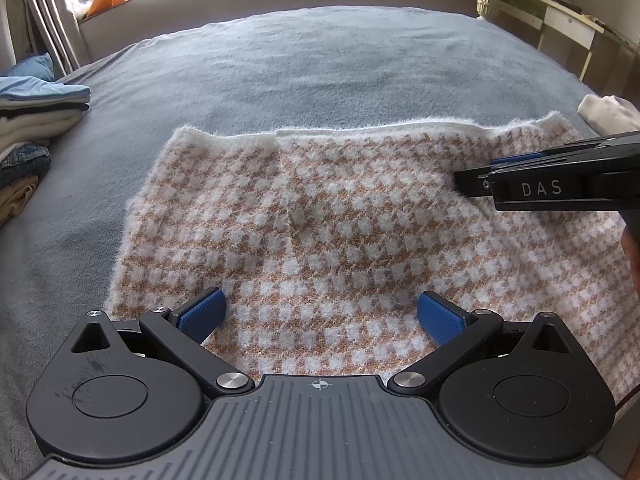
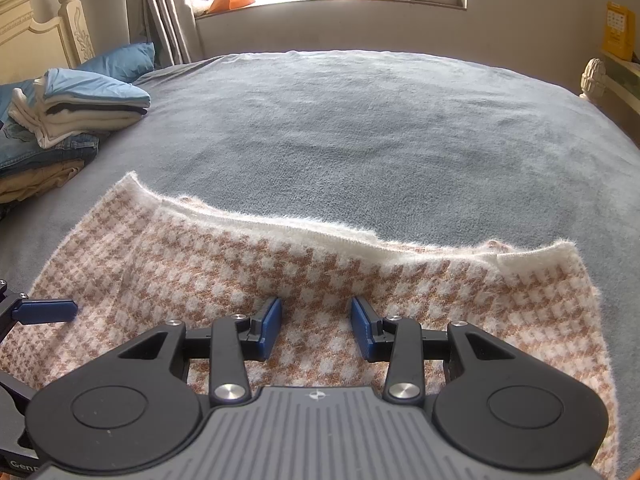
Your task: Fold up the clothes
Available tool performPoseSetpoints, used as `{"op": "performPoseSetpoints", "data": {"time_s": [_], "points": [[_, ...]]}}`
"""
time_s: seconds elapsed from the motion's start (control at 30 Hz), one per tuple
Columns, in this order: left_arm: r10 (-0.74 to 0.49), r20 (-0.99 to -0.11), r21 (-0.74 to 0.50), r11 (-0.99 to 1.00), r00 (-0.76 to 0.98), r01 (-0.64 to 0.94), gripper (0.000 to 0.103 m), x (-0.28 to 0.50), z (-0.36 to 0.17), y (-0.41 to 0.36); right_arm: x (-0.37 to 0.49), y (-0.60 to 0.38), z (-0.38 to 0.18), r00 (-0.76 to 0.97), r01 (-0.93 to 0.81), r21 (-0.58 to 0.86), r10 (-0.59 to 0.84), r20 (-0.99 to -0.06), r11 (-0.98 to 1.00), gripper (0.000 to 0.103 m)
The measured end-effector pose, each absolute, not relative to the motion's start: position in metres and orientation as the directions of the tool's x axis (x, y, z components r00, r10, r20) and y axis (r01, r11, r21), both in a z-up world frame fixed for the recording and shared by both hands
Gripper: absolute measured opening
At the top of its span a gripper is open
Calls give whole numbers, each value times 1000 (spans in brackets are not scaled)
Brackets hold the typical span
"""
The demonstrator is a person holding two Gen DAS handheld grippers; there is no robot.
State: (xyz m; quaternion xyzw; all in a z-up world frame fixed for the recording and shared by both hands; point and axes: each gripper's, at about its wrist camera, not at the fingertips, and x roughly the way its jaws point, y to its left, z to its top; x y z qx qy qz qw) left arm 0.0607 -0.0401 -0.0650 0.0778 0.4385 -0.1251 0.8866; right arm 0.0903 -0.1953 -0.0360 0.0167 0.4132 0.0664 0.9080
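Between the wide-spread jaws of the left gripper [image 1: 321,316] lies the checked sweater [image 1: 340,240], flat on the bed [image 1: 320,68]. Right gripper [image 2: 316,330] hovers over it, jaws apart. Only its view shows the headboard [image 2: 24,28], at ten o'clock above the folded stack [image 2: 80,108].

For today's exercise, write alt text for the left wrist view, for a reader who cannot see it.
The open left gripper hovers over a fuzzy orange-and-white checked garment spread on a grey-blue bed cover. The right gripper reaches in from the right above the garment, and a stack of folded clothes sits at the left edge.
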Motion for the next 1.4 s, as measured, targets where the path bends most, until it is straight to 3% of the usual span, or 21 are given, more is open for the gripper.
{"op": "performPoseSetpoints", "data": {"time_s": [0.77,1.17,1.4], "points": [[-143,-803,30,960,578,280,103,62,-65,-41,87,-201,-35,653,-98,102,141,-744,990,42],[-146,-810,20,961,569,275,103,63,-66,-40,46,-209,-11,679,-63,7,48,-732,998,42],[-146,-812,18,962,565,274,103,63,-66,-40,27,-215,-42,596,-59,-34,8,-803,998,43]]}}
